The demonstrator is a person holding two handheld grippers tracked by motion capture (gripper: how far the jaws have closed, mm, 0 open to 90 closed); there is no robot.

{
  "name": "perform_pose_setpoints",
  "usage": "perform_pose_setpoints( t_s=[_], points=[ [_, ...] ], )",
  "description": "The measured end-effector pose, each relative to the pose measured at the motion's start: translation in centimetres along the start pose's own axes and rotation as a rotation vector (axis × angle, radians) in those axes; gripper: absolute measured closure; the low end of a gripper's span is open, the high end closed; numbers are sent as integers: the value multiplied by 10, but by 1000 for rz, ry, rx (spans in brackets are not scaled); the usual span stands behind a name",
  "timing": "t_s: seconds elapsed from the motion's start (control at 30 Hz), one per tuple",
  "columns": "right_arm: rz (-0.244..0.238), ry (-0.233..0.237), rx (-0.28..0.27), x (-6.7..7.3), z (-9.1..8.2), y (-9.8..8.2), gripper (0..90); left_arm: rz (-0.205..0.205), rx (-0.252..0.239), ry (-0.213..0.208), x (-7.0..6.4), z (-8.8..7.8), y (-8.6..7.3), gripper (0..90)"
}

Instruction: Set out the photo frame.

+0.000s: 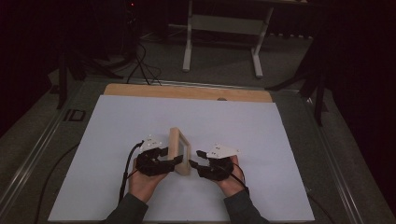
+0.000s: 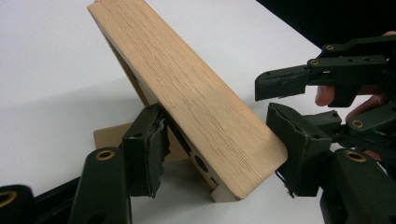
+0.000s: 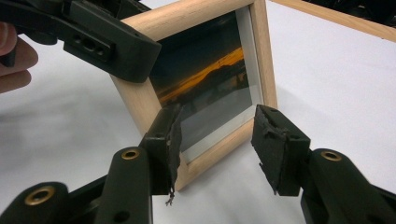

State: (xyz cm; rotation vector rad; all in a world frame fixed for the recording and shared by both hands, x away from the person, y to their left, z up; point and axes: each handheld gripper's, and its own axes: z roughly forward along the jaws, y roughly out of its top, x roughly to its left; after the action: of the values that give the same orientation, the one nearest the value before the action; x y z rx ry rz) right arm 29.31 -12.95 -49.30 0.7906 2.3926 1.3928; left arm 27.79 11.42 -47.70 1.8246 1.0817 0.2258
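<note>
Wooden picture frame (image 1: 180, 150) stands propped mid-table (image 1: 116, 140); left hand-held gripper (image 2: 224, 156) straddles its near edge, jaws spread, not visibly pinching, right hand-held gripper (image 3: 215, 144) gapes at the frame's front corner, so a nudge could topple the frame.

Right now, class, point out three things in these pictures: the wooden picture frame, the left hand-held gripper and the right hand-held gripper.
wooden picture frame (image 3: 196, 16): right gripper view, on its top wooden rail.
left hand-held gripper (image 1: 176, 160): high view, between its fingertips at the frame's edge.
right hand-held gripper (image 1: 195, 158): high view, between its fingertips beside the frame.
</note>
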Motion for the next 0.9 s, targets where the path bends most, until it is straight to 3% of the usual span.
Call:
perform_pose_setpoints(
  t_s=[0.3, 0.5, 0.63, 0.9],
  points=[
    [7, -6, -9, -2, -3, 1, 516, 0, -1, -9, 2, -2, 0, 469],
    [20, -28, -46, -9, -14, 5, 516, 14, -9, -4, 2, -4, 0, 526],
    [36, -51, -73, -16, -24, 8, 516, 29, -11, -16, 0, -3, 0, 559],
    [42, -69, -104, -20, -33, 12, 528, 97, -2, -31, -9, -1, 0, 598]
  ],
)
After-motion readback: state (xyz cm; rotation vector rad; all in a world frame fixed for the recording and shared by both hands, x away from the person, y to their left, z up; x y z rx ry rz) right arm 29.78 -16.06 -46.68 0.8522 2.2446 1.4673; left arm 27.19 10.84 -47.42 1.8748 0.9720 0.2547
